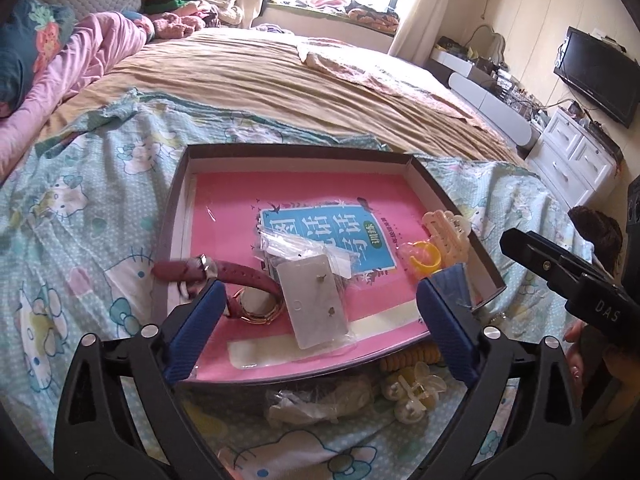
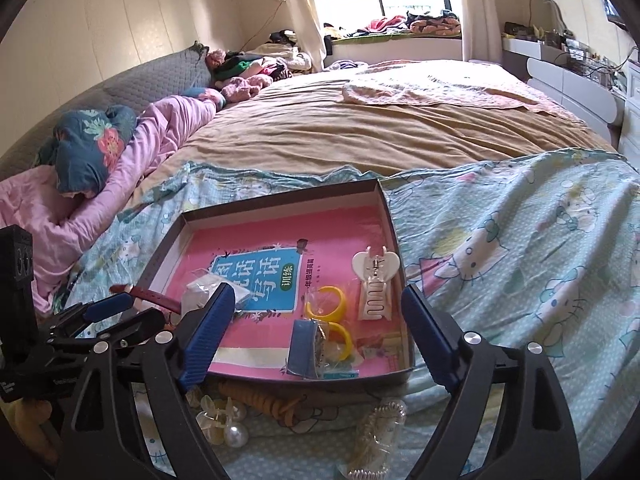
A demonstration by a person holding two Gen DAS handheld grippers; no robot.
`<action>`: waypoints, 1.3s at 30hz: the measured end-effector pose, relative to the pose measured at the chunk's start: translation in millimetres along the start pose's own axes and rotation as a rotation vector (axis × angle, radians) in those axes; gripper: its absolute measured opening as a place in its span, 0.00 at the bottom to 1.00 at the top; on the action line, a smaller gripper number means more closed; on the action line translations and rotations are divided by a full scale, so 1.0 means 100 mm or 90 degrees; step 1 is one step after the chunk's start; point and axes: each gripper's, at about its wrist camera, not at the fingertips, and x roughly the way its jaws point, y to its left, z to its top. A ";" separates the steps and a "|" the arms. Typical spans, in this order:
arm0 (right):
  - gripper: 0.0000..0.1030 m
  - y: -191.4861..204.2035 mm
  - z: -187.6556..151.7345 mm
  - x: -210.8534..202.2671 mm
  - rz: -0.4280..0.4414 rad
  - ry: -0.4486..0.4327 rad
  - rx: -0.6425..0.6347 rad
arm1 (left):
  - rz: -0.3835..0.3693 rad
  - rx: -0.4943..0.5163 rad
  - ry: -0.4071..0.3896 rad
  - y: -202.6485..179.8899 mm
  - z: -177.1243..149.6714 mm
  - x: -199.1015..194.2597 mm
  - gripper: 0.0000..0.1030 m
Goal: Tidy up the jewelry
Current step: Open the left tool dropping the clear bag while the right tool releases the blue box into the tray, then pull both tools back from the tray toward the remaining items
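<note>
Left wrist view: the left gripper (image 1: 318, 312), fingers spread wide and holding nothing, hangs over a shallow tray (image 1: 176, 200) on the bed (image 1: 260, 76); inside lie a maroon-strapped watch (image 1: 244, 284), a bagged earring card (image 1: 312, 304), a yellow ring (image 1: 426, 260) and a cream hair claw (image 1: 446, 232). Right wrist view: the right gripper (image 2: 318, 332), fingers likewise wide and empty, hovers at the tray's near edge; a coiled hair tie (image 2: 260, 398) and pearl clips (image 2: 224, 420) rest on the bedsheet (image 2: 520, 260) just outside.
</note>
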 end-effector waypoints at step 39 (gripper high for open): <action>0.82 0.30 0.03 -0.79 0.011 -0.079 -0.041 | 0.017 -0.018 -0.105 0.17 0.04 -0.93 0.91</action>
